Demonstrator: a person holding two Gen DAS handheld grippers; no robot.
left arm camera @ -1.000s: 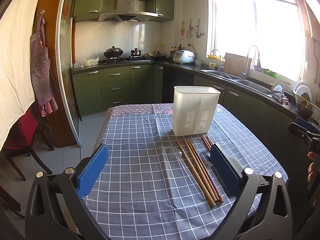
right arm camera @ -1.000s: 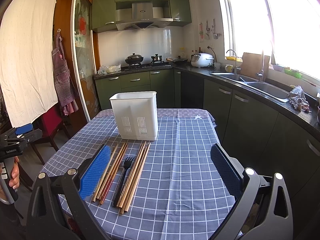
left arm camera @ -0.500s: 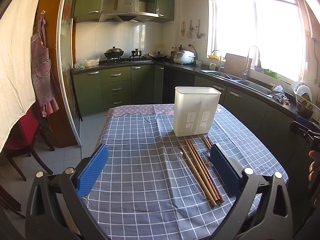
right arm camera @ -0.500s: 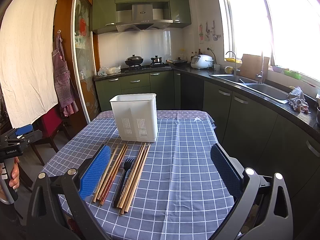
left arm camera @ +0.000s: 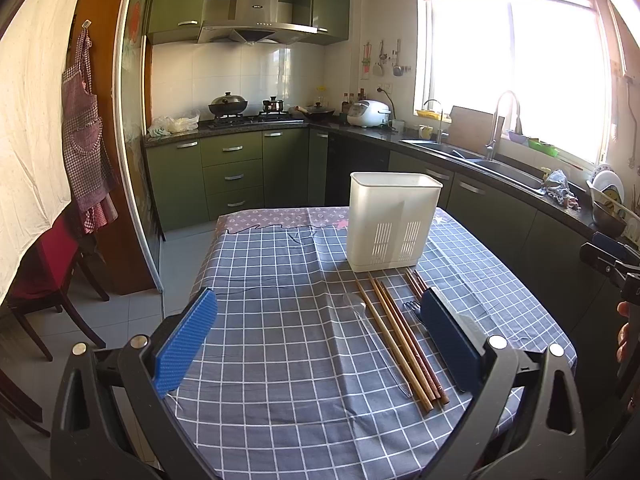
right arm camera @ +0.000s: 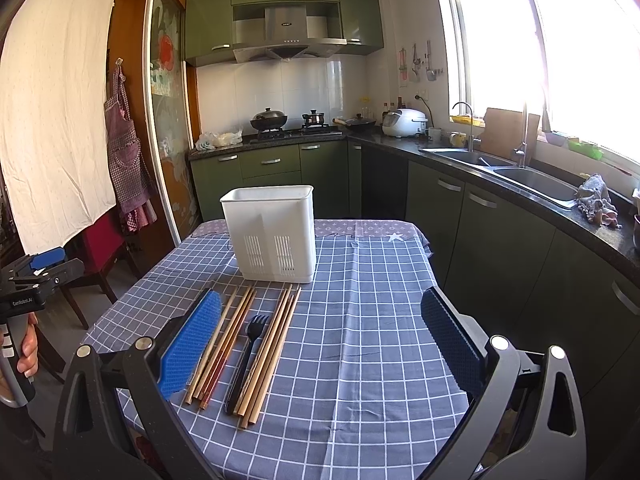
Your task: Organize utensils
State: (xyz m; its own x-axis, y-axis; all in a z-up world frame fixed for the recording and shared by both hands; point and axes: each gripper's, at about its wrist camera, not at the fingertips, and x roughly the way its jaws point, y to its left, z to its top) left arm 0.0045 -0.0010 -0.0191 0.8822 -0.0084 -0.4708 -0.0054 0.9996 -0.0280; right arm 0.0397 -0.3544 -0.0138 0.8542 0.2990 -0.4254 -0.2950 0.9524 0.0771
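Observation:
A white slotted utensil holder [left arm camera: 394, 220] [right arm camera: 272, 234] stands upright on the checked tablecloth [left arm camera: 280, 360]. In front of it lie several wooden chopsticks [left arm camera: 400, 340] [right arm camera: 224, 340], a black fork [right arm camera: 248, 356] [left arm camera: 414, 310] and a clear plastic spoon [left arm camera: 360, 308]. My left gripper [left arm camera: 319, 304] is open above the near table edge, its right pad just right of the fork. My right gripper [right arm camera: 320, 304] is open too, with the chopsticks and fork inside its left pad. Neither holds anything.
A person's hand holds each gripper handle at the frame edges [left arm camera: 612, 264] [right arm camera: 32, 280]. Green kitchen cabinets and a sink counter [right arm camera: 520, 176] run along the right. A red chair [left arm camera: 48, 264] stands left of the table.

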